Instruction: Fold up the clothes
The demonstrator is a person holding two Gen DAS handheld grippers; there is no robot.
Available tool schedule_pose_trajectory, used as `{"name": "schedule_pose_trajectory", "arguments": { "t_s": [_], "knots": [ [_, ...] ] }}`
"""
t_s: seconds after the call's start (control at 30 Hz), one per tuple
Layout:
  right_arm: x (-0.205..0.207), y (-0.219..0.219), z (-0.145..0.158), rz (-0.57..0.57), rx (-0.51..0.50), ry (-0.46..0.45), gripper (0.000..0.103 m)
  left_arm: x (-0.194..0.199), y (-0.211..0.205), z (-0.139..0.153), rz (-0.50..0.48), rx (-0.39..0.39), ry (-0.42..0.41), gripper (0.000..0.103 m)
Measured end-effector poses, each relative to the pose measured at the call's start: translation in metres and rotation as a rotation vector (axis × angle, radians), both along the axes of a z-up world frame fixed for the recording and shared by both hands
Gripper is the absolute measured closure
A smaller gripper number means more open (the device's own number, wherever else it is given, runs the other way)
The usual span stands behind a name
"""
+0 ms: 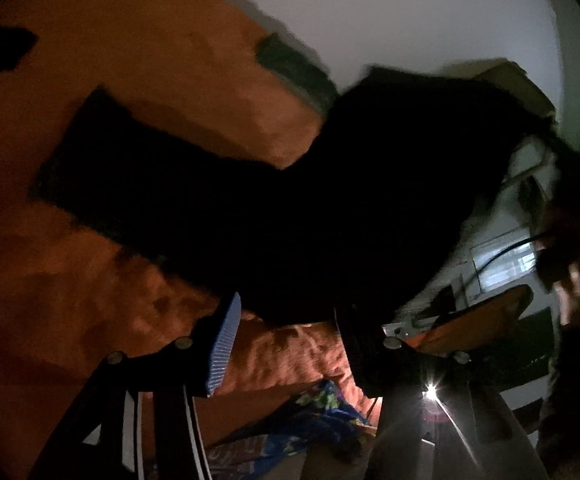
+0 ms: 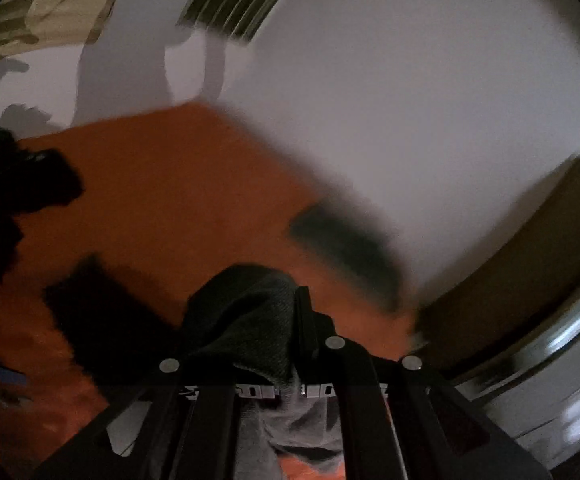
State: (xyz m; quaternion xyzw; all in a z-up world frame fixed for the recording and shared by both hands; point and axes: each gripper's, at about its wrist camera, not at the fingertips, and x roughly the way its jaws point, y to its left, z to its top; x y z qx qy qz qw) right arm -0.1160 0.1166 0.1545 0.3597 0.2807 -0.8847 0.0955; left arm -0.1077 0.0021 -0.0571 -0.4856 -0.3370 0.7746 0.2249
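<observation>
Right claw [image 2: 290, 312]: jaws standing nearly together, pinching a bunch of dark knit garment [image 2: 245, 320], fine-ribbed, charcoal, with a paler grey part hanging below between the arms. Garment is draping down and leftward from the pinch over an orange sheet [image 2: 177, 184].

Left claw [image 1: 285, 340]: jaws standing apart, blue ribbed pad [image 1: 223, 344] showing on one finger; nothing is pressing between the pads. In this view the black garment [image 1: 290, 208] is spreading wide just ahead of the fingertips, a long sleeve-like limb reaching left across the orange sheet [image 1: 129, 60]; whether the cloth touches the far finger cannot be told, the area being too dark.

Orange sheet: soft, napped, rumpled near the left claw, smoother farther off.

Green folded item [image 1: 294, 68]: flat, oblong, lying at the sheet's far edge against a white wall [image 1: 410, 12].

Blue floral cloth [image 1: 314, 412]: patterned, crumpled, lying low beside the sheet.

Metal basin [image 2: 550, 368]: round, shiny rim, at the right edge of the right view; contents are not showing. Both views blurred.
</observation>
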Motion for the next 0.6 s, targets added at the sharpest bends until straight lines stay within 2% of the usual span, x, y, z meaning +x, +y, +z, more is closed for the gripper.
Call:
{"name": "schedule_pose_trajectory", "arguments": {
  "t_s": [0.07,0.1,0.17,0.27,0.37,0.47,0.53,0.6],
  "knots": [
    [-0.024,-0.009,-0.063,-0.036,-0.032,-0.239,0.074,0.0,-0.011,-0.024,0.033,0.016,-0.071,0.052],
    [-0.032,-0.013,-0.099,-0.076,-0.033,-0.378,0.06,0.0,-0.016,-0.037,0.047,0.031,-0.115,0.052],
    [-0.031,-0.019,-0.139,-0.107,-0.029,-0.515,0.059,-0.001,-0.02,-0.049,0.049,0.045,-0.15,0.052],
    [-0.009,-0.037,-0.163,-0.065,0.045,-0.542,0.058,0.0,-0.019,-0.048,0.031,0.042,-0.138,0.052],
    [0.004,-0.046,-0.152,-0.05,0.157,-0.506,0.055,0.003,-0.018,-0.047,0.009,0.05,-0.122,0.052],
    [0.025,-0.053,-0.139,-0.055,0.116,-0.472,0.043,0.01,-0.015,-0.049,-0.002,0.019,-0.128,0.052],
    [0.039,-0.058,-0.131,-0.06,0.078,-0.449,0.032,0.015,-0.008,-0.049,-0.025,-0.042,-0.131,0.052],
    [0.053,-0.059,-0.125,-0.055,-0.005,-0.405,0.026,0.021,0.0,-0.047,-0.056,-0.107,-0.127,0.052]
  ]
}}
